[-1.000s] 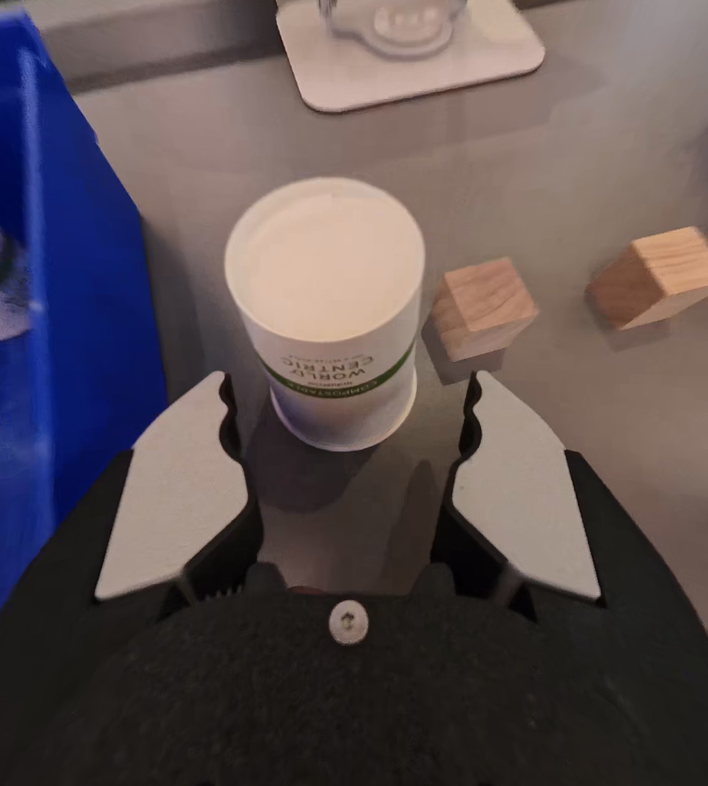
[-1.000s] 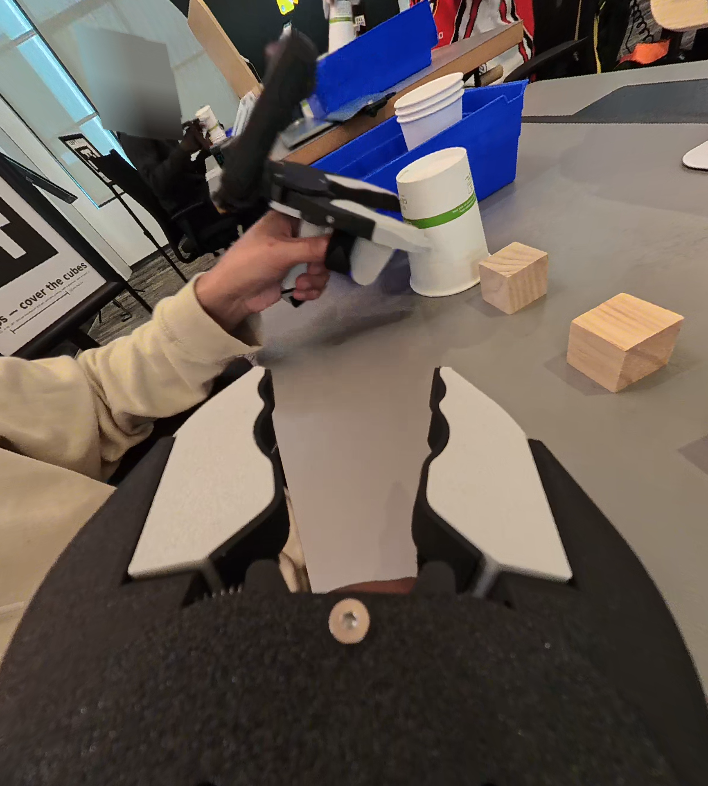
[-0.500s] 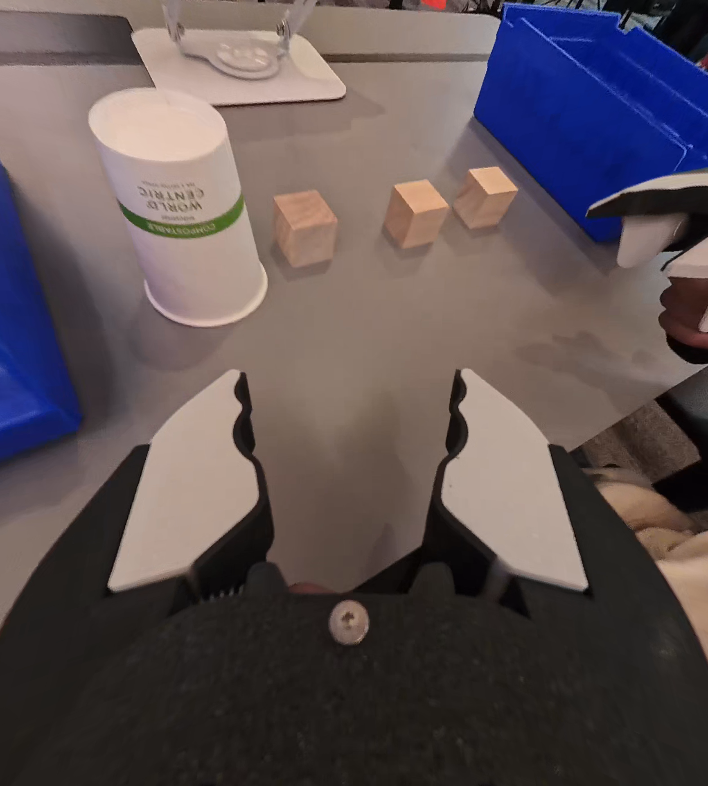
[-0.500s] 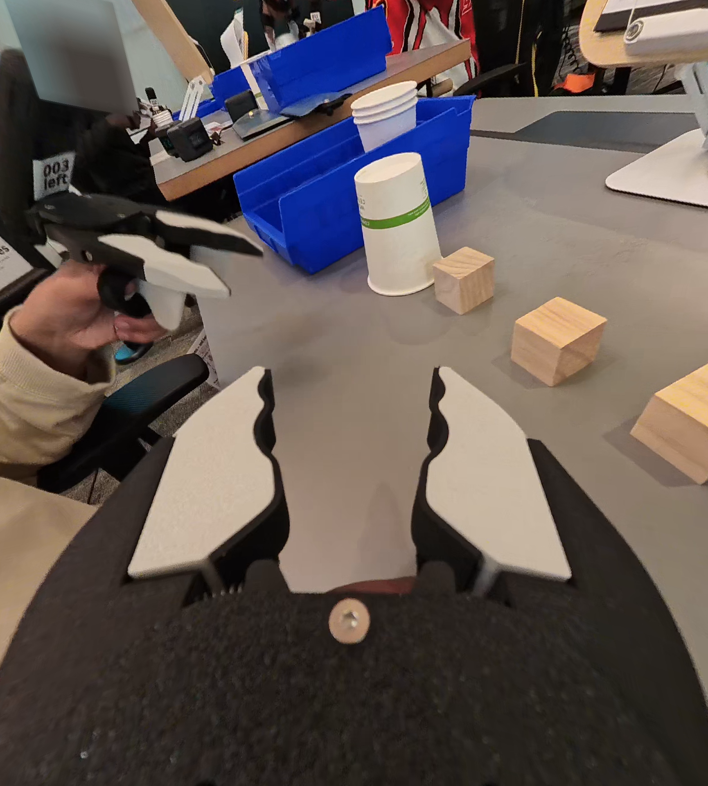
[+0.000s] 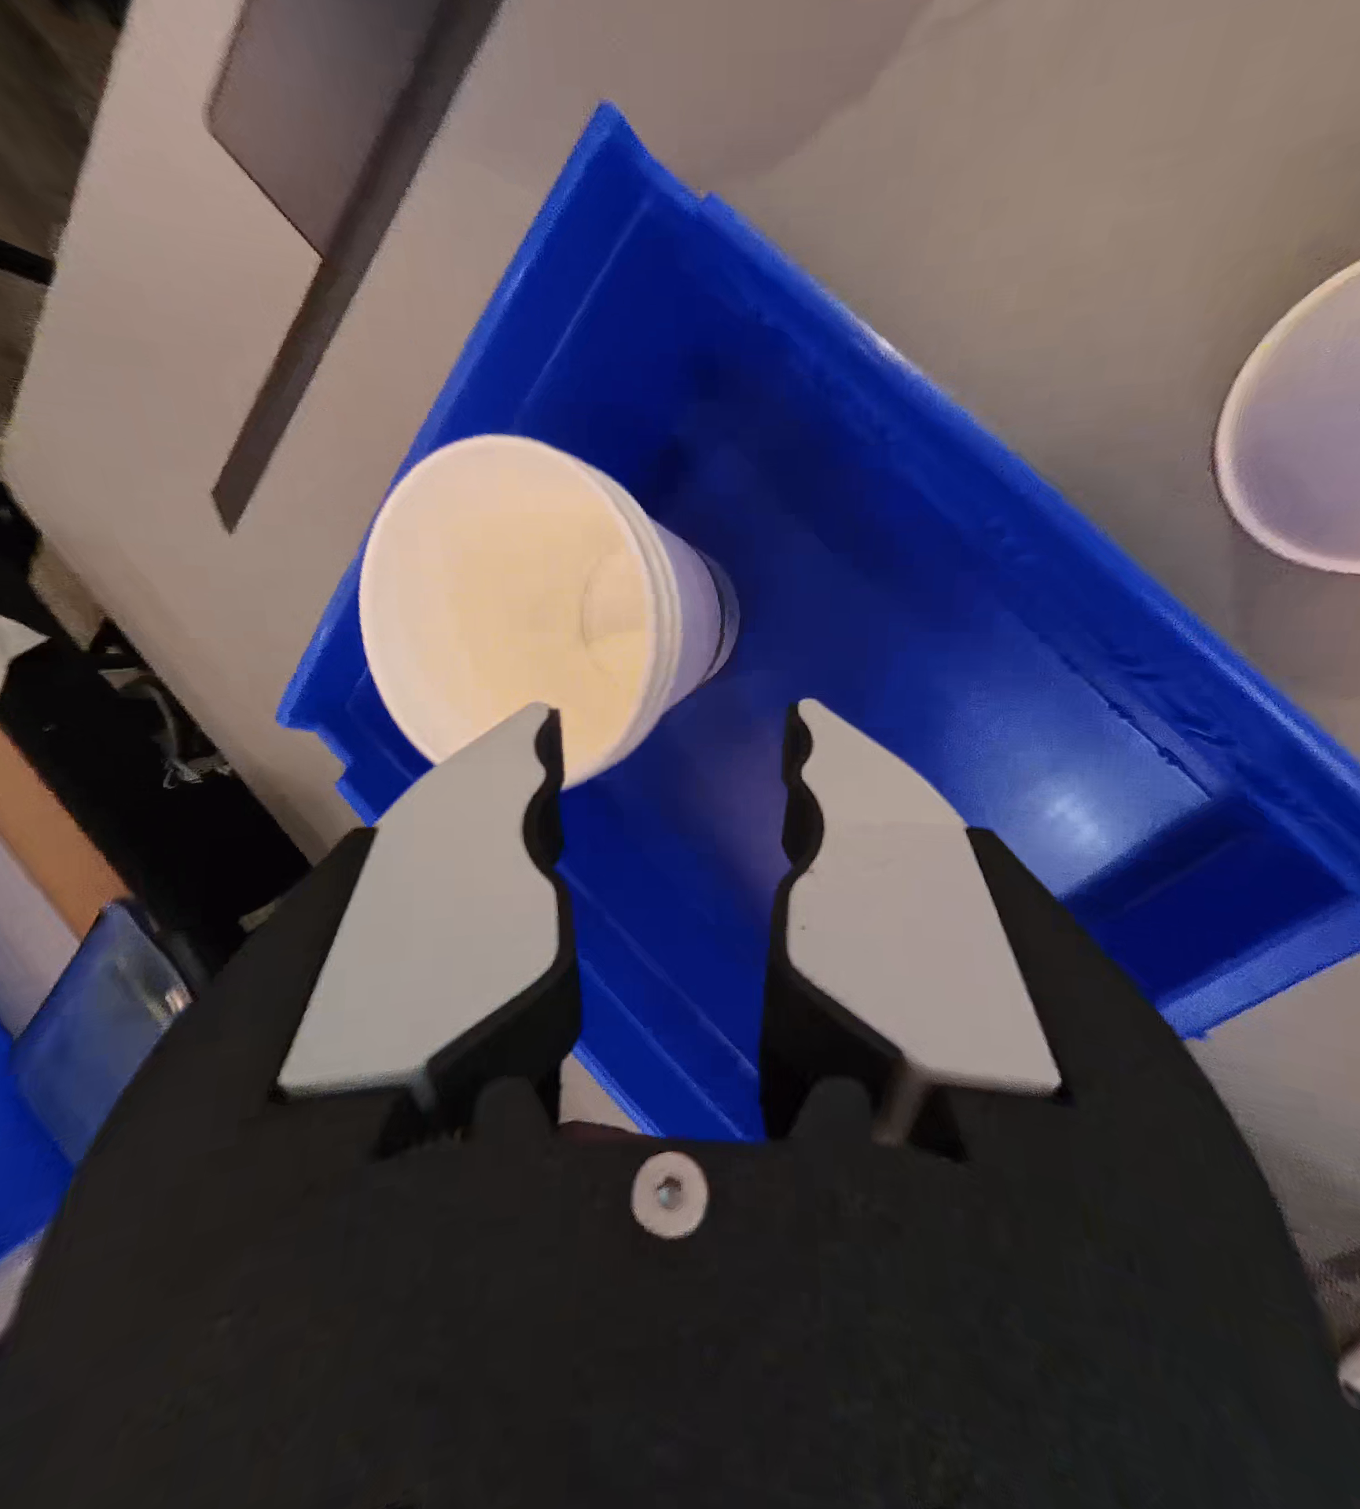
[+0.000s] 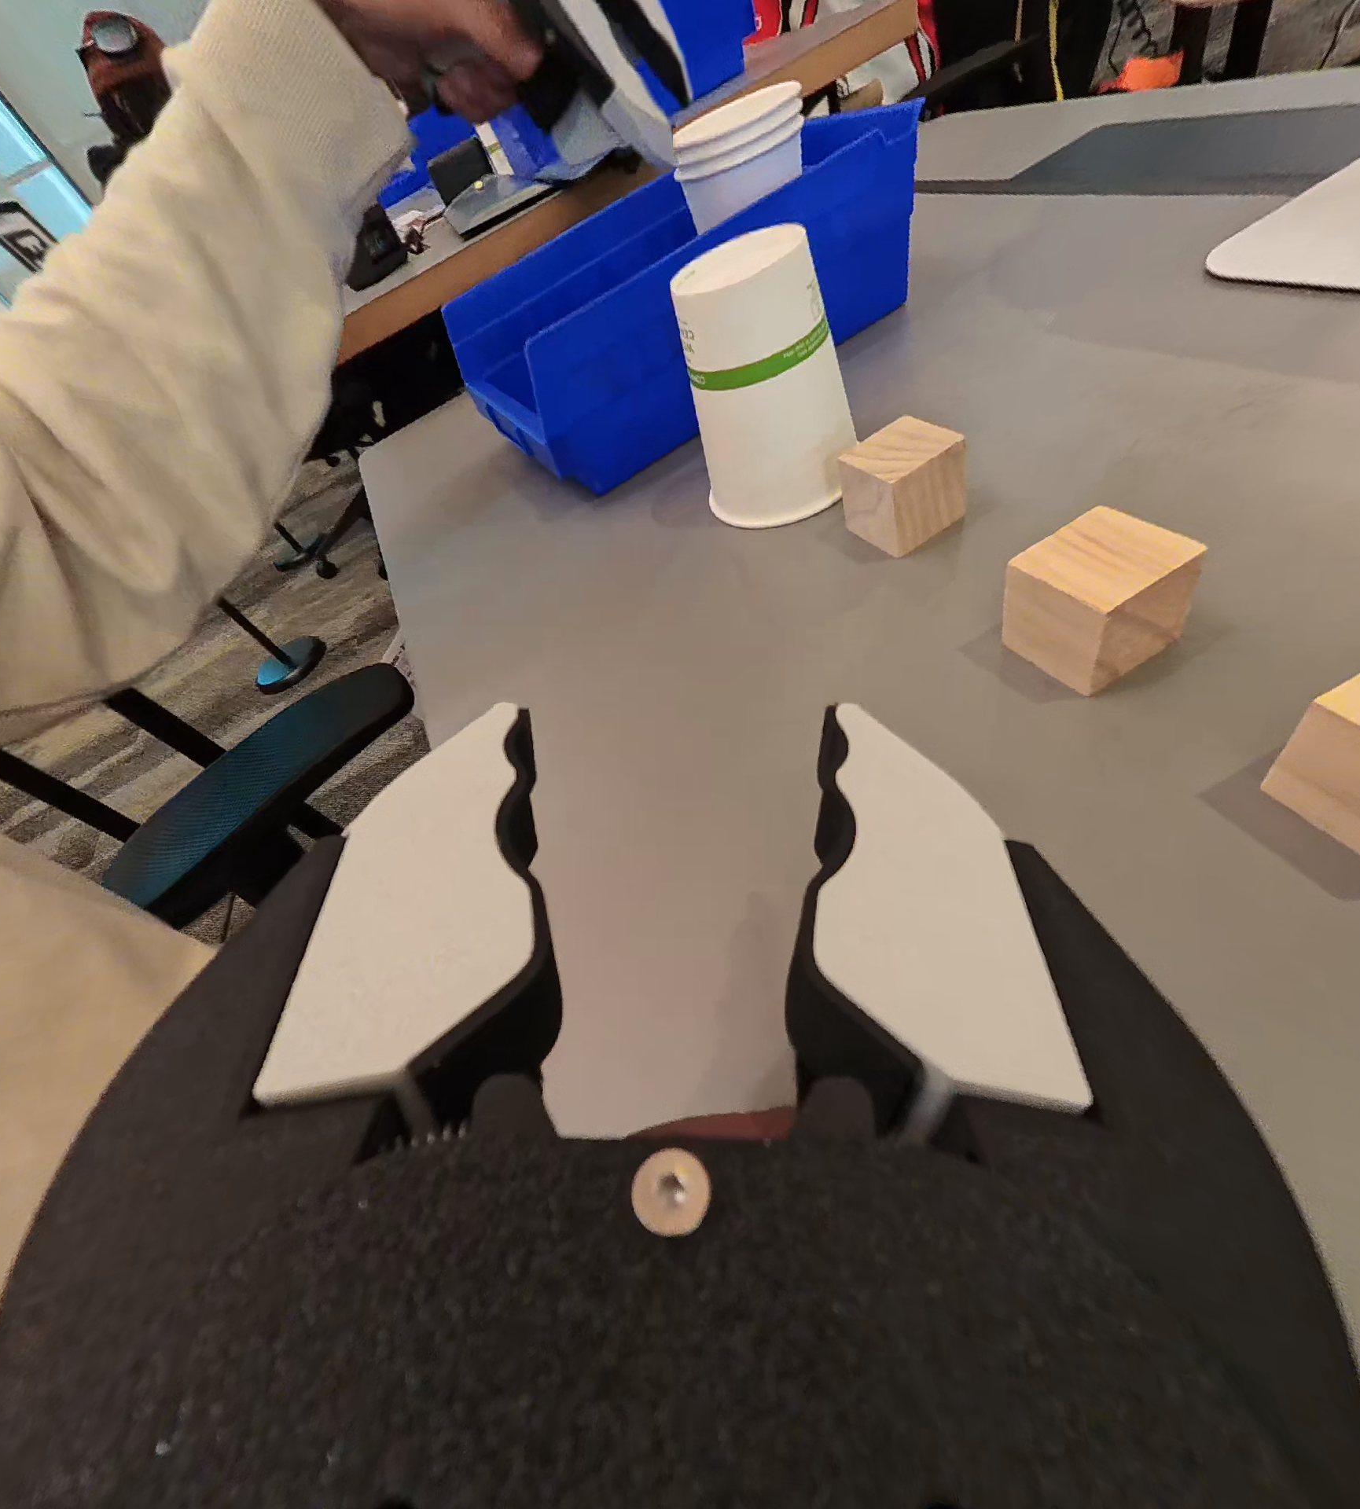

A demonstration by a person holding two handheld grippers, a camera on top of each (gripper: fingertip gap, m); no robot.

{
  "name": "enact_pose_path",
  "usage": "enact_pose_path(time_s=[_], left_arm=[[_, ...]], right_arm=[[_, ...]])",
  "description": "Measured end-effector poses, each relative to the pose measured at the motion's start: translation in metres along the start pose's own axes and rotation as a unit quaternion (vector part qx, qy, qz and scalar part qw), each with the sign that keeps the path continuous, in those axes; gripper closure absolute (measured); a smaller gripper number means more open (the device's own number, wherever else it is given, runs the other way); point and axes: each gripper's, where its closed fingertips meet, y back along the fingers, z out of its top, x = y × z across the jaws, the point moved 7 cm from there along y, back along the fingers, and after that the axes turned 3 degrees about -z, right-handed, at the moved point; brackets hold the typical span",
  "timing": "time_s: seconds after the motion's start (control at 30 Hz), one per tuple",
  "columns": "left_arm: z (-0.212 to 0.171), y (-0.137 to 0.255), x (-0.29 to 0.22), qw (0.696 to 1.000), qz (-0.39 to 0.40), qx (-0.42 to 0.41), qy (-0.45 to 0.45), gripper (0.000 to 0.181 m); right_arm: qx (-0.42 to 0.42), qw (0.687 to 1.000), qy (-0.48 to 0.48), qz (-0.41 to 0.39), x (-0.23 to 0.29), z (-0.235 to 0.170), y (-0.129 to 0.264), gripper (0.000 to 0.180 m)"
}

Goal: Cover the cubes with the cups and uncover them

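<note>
Grey table (image 6: 742,669), blue bin (image 6: 619,367), upturned cup (image 6: 766,392), 3 cubes (image 6: 901,483)

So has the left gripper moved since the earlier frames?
Yes. In the right wrist view the left gripper has risen from beside the table edge to above the cup stack in the blue bin.

A blue bin (image 6: 595,367) sits on the grey table (image 6: 742,637) ahead; a white stand base (image 6: 1330,245) lies far right, a chair (image 6: 252,784) left.

Your left hand-held gripper (image 5: 670,718) has matt grey pads on a grainy black body. The blue bin (image 5: 946,653) under it looks like glossy plastic, its stacked cups (image 5: 530,604) smooth paper. On the matt grey worktop (image 6: 660,653), the cubes (image 6: 1101,596) show bare wood grain.
</note>
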Motion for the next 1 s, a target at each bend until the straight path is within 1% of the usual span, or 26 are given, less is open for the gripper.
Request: enact_pose_path(time_s=[0.07,0.13,0.2,0.27,0.33,0.43,0.47,0.53,0.6,0.83,1.0], left_arm=[[0.006,-0.009,0.009,1.000,-0.016,0.012,-0.008,0.131],[0.010,-0.012,0.014,0.999,-0.032,0.013,-0.011,0.141],[0.014,-0.010,0.017,0.999,-0.050,-0.002,-0.007,0.151],[0.016,-0.010,0.017,0.997,-0.071,-0.011,0.000,0.151],[0.014,-0.012,0.015,0.996,-0.084,0.000,-0.005,0.149],[0.011,-0.015,0.018,0.998,-0.066,0.017,-0.010,0.151],[0.010,-0.016,0.019,0.997,-0.070,0.021,-0.006,0.154],[0.010,-0.018,0.020,0.997,-0.079,0.026,-0.002,0.168],[0.011,-0.020,0.020,0.996,-0.091,0.027,0.002,0.177],[0.014,-0.017,0.024,0.995,-0.093,0.029,0.004,0.177],[0.016,-0.007,0.029,0.996,-0.090,0.016,0.010,0.178]], right_arm=[[0.006,1.000,-0.003,-0.002,-0.002,-0.003,-0.002,0.113],[0.009,1.000,-0.004,-0.001,-0.003,-0.004,-0.003,0.113],[0.011,1.000,-0.005,0.000,-0.003,-0.004,-0.003,0.113],[0.013,1.000,-0.005,0.001,-0.003,-0.004,-0.003,0.113],[0.013,1.000,-0.006,0.002,-0.004,-0.004,-0.002,0.113],[0.015,1.000,-0.005,0.003,-0.004,-0.005,-0.002,0.114],[0.015,1.000,-0.006,0.003,-0.004,-0.005,-0.002,0.114],[0.015,1.000,-0.006,0.003,-0.004,-0.005,-0.002,0.114],[0.015,1.000,-0.006,0.003,-0.004,-0.005,-0.001,0.114],[0.014,1.000,-0.006,0.002,-0.005,-0.004,0.000,0.116],[0.017,1.000,-0.006,0.002,-0.004,-0.005,0.000,0.117]])
